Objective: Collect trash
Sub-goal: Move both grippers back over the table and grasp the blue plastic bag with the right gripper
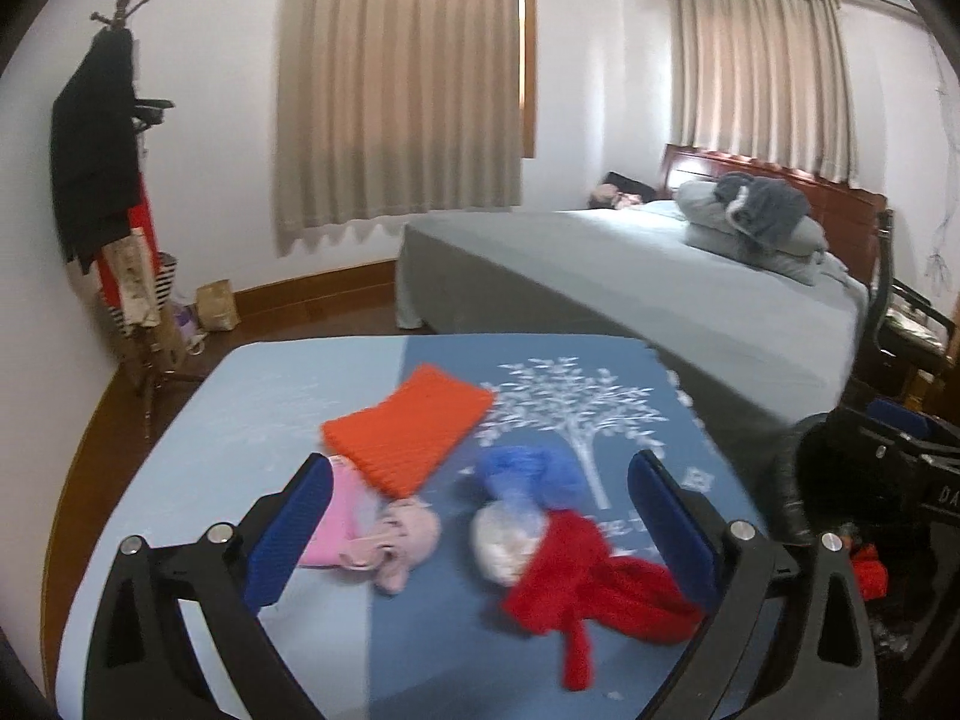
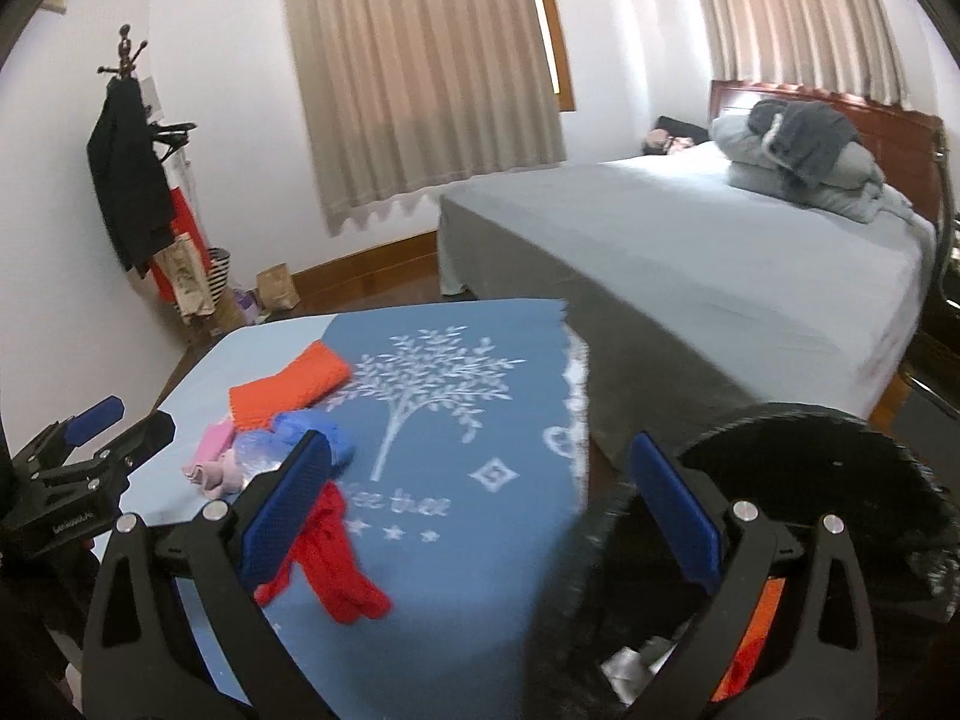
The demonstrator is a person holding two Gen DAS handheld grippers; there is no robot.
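Note:
A crumpled blue plastic bag (image 1: 528,468) with a clear bag of white scraps (image 1: 507,537) lies on the blue tree-print tablecloth (image 1: 288,396). Around it are a red cloth (image 1: 594,588), an orange knit piece (image 1: 408,426) and pink cloths (image 1: 402,540). My left gripper (image 1: 480,531) hovers open just above these, with nothing between its fingers. In the right wrist view, my right gripper (image 2: 483,510) is open and empty over the tablecloth's (image 2: 468,570) right edge. The blue bag (image 2: 318,435) and red cloth (image 2: 342,564) sit by its left finger. My left gripper (image 2: 123,423) shows at far left.
A bin lined with a black bag (image 2: 840,450) stands just right of the table, with orange and silver bits inside; the same bin (image 1: 840,480) shows in the left wrist view. A grey bed (image 1: 660,276) lies beyond. A coat rack (image 1: 102,180) and paper bag (image 1: 219,306) are far left.

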